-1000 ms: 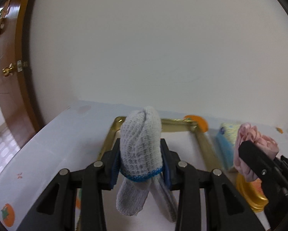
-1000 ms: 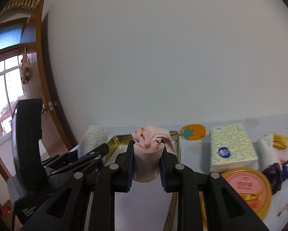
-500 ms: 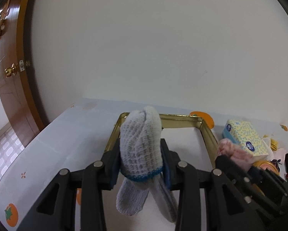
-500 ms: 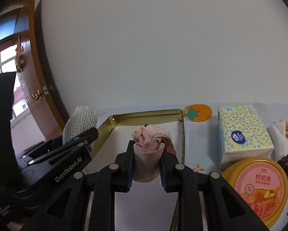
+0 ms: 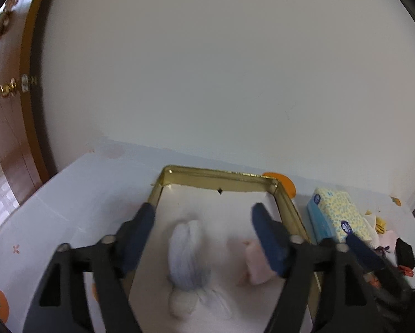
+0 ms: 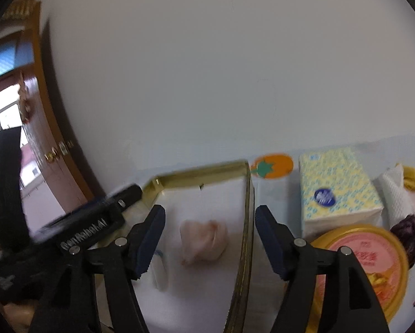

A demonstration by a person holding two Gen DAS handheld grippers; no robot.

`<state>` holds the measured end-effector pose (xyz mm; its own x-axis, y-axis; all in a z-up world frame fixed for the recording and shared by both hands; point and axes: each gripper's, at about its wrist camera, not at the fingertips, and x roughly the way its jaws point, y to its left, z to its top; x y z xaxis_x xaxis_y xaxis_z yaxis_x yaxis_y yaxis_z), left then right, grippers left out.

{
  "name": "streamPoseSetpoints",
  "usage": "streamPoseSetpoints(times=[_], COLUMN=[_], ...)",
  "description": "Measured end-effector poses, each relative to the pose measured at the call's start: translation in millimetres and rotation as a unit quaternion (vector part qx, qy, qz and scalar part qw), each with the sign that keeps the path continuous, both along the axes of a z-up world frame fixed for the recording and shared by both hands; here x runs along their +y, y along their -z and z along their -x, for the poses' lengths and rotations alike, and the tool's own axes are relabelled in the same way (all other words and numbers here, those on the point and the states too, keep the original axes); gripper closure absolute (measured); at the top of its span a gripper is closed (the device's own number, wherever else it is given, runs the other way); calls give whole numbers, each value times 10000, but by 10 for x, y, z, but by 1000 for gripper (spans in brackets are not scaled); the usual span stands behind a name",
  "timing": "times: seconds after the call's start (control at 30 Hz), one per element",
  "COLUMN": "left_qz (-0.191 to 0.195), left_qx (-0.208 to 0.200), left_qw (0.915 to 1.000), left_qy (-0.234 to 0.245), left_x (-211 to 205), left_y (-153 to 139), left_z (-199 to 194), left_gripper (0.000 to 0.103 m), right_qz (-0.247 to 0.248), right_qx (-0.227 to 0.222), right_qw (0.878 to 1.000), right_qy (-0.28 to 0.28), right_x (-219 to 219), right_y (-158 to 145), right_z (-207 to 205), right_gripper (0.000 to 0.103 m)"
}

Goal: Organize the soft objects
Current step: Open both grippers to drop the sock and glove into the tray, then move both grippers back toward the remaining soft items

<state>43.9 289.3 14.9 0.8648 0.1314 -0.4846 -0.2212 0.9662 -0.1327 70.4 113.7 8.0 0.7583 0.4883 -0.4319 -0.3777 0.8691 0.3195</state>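
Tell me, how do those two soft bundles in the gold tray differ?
The white knitted glove is pale grey-white with loose ends trailing toward the camera; the pink cloth is a compact pink wad. The white knitted glove lies left, the pink cloth nearer the right wall of the gold tray. Both lie loose between opening jaws.

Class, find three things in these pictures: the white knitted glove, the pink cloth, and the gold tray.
white knitted glove [image 5: 187,252], left wrist view, middle of the rolled body.
pink cloth [image 6: 203,237], right wrist view, centre of the bundle.
gold tray [image 5: 215,176], left wrist view, far rim.
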Motion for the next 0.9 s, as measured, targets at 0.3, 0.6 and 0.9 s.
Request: streamPoseSetpoints(times=[0.3, 0.6, 0.9], left_qz=[-587, -715, -639], left_qx=[-652, -1122, -1230], left_qw=[9957, 9897, 9899], left_qy=[-283, -532, -302], left_x=[-231, -416, -593], left_y=[-76, -49, 33], left_z=[254, 427, 485], left_gripper=[2, 1, 1], right_qz=[293, 386, 652], right_qx=[-1087, -949, -922], right_qw=[9885, 9861, 9838], right_qy=[1005, 1308, 1391], right_x=[-310, -578, -819], right_y=[-241, -234, -211], right_z=[357, 365, 499], right_gripper=[19, 19, 19])
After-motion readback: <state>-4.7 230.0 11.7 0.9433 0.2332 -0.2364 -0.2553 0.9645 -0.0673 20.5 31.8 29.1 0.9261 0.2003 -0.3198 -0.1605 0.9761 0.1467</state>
